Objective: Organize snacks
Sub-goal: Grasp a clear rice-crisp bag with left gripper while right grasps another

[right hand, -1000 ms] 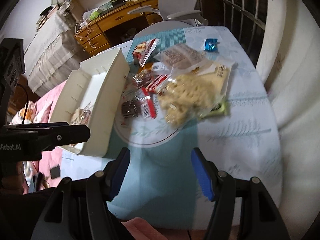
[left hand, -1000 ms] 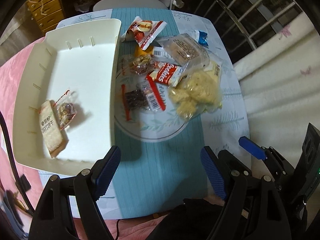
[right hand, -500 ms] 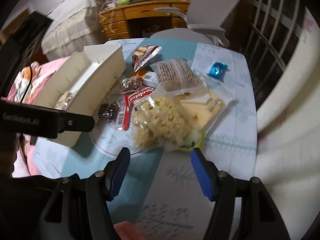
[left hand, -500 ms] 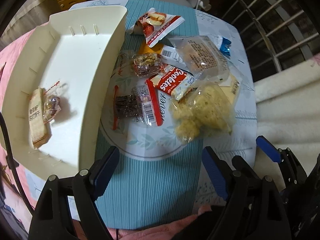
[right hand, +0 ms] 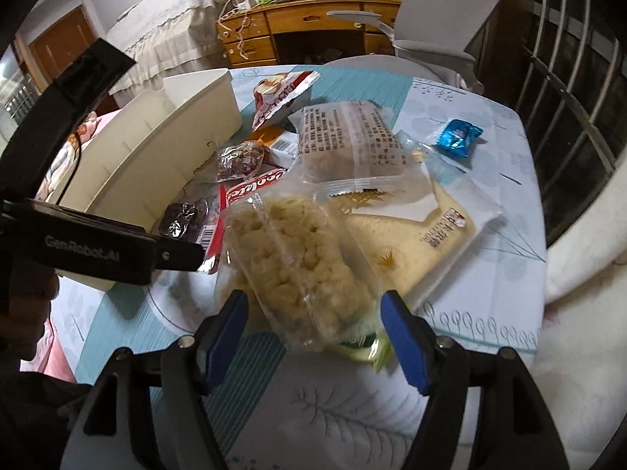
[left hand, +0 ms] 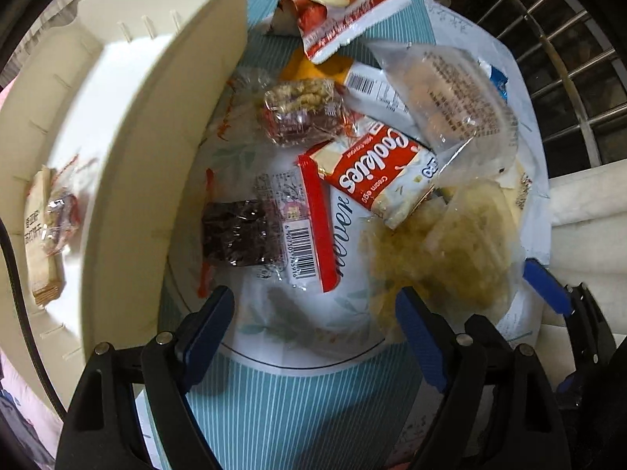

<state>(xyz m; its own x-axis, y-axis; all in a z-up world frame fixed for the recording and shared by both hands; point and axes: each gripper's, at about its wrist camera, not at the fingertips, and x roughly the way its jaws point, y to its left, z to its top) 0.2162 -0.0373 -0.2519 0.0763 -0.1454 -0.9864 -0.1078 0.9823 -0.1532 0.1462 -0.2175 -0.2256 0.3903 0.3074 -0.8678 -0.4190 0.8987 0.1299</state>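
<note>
Two snacks are already laid in the white bin [left hand: 129,164] at left; the pile [left hand: 352,180] remains on the table at right. The left gripper [left hand: 313,313] is held open and empty; the right gripper [right hand: 313,313], jaws just widened, is empty around the puffed-snack bag [right hand: 290,258].

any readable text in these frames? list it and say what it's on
"Cookies" and "Cream egg": red and white cookie packet.
"GenRobot.AI": body of the left tongs, seen from the right wrist view.
Script ending in "ever": round plate; its start is covered.
Barcode digits on the dark snack's wrapper: too small to read reliably.
Dense print on the clear packet and characters on the cracker pack in the bin: unreadable.
</note>
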